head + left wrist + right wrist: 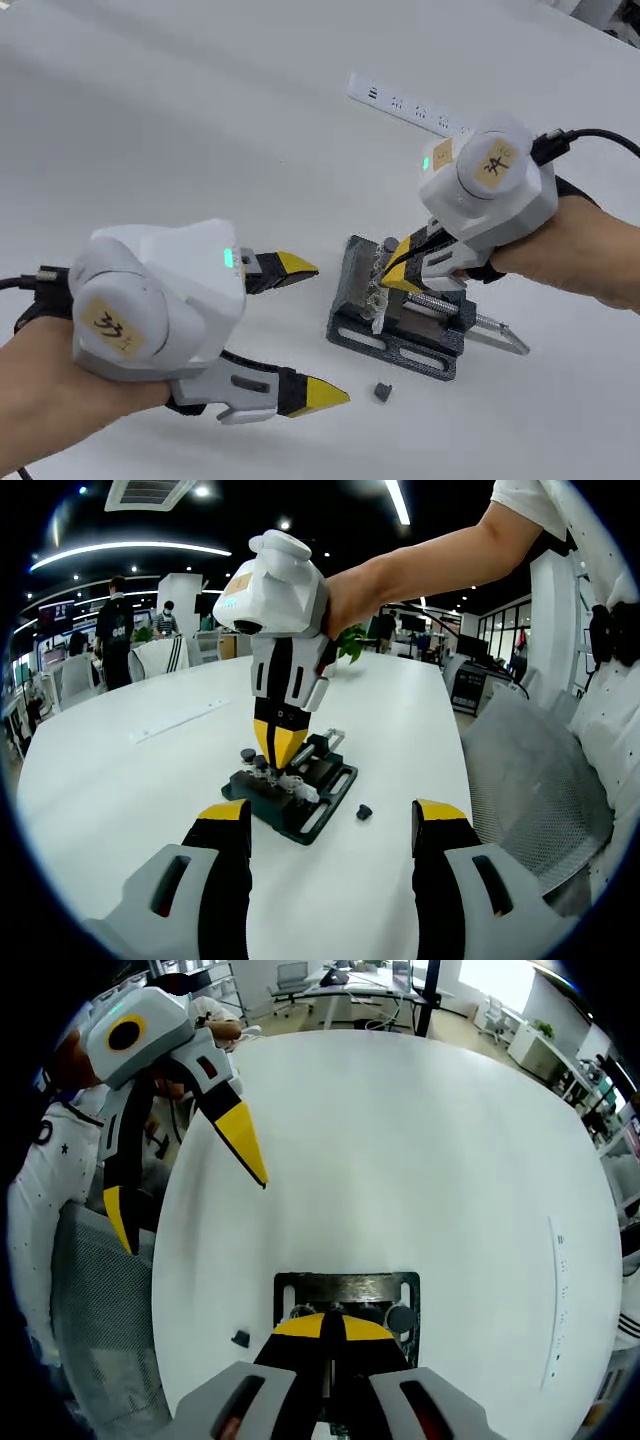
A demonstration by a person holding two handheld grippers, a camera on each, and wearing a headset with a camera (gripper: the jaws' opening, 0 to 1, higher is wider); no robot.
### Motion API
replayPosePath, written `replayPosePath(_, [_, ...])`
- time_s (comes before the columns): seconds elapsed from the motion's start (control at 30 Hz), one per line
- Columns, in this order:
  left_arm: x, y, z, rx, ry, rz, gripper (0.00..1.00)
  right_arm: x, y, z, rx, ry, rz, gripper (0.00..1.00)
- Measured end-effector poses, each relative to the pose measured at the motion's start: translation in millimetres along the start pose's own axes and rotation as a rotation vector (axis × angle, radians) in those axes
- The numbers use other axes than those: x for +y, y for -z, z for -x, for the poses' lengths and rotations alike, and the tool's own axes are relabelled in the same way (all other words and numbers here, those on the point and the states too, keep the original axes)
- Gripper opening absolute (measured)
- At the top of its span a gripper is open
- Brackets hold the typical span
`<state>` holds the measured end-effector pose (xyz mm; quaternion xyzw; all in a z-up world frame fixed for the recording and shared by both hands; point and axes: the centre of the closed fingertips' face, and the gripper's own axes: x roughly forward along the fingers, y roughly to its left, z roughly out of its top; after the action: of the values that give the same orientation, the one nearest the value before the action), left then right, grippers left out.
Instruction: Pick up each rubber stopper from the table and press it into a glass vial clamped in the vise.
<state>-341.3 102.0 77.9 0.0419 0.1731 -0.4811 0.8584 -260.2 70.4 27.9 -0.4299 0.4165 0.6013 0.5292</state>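
Left gripper (pixel 315 330) hangs released at the near left, its jaws spread wide and holding nothing. The right gripper (pixel 390 278) points down over the vise (pixel 395 340) with its jaws clenched, the tips all but meeting just above the row of vials (pixel 378 296). I cannot tell whether a stopper is pinched between them.

One loose stopper (pixel 383 392) lies on the table (pixel 200 120), just beside the near edge of the vise base and apart from it. It sits to the right of the left gripper's nearer jaw tip, so the left gripper is much the nearer one. In the left gripper view the loose stopper (pixel 364 811) lies ahead between the lines of the two jaws, a little toward the right jaw. My judgement is that a short reach forward and down would bring the open jaws around it. It is too small to tell how its long axis lies.

At the far end of the vise, one vial already carries a dark cap (pixel 390 243).

As I judge it, the vise base is the main thing in the way, since a jaw passing on the far side of the loose stopper could knock it. The right gripper crowds the space above the vials. A power strip (pixel 410 108) lies well apart on the far side.
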Motion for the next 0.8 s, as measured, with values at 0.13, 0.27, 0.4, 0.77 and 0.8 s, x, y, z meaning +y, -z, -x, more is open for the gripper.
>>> replayPosePath(0.13, [0.1, -0.2, 0.0, 0.0, -0.001, 0.0, 0.63, 0.4, 0.4, -0.1, 0.011, 0.004, 0.009, 0.0])
replayPosePath(0.27, [-0.3, -0.7, -0.3, 0.0, -0.001, 0.0, 0.63, 1.0, 0.1, -0.2, 0.024, 0.002, 0.011, 0.0])
replayPosePath(0.4, [-0.5, -1.4, -0.6, -0.001, -0.002, -0.001, 0.63, 1.1, 0.0, -0.4, 0.036, -0.006, 0.007, 0.0])
replayPosePath(0.77, [-0.5, -3.2, -1.4, -0.005, -0.002, -0.002, 0.63, 0.1, 0.5, -1.7, 0.053, -0.013, 0.004, 0.0])
replayPosePath(0.8, [-0.8, -3.3, -1.5, -0.004, -0.001, -0.002, 0.63, 0.3, -1.4, -3.9, 0.045, -0.008, 0.01, 0.0])
